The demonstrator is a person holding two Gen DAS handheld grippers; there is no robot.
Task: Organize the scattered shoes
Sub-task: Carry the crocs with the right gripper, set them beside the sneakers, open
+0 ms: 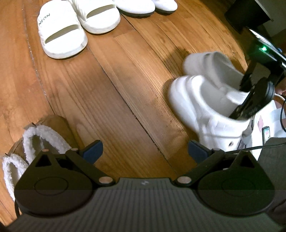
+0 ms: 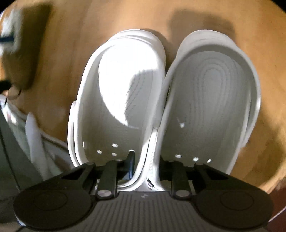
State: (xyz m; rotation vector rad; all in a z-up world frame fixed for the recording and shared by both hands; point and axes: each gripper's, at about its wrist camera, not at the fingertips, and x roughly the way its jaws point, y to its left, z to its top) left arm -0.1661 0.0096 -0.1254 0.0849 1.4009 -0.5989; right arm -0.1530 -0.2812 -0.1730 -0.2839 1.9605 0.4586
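Observation:
My right gripper is shut on a pair of white clogs, one finger inside each clog, pinching their adjoining inner walls. The clogs hang heel-outward above the wooden floor. In the left wrist view the same clogs show at the right with the right gripper reaching into them. My left gripper is open and empty over bare floor. Two white slides lie side by side at the far left. Two more white shoes sit beside them. Brown fleece-lined slippers lie at the near left.
The wooden floor has wide planks. A dark piece of furniture stands at the far right. White paper or cloth and a cable lie at the right edge near the clogs.

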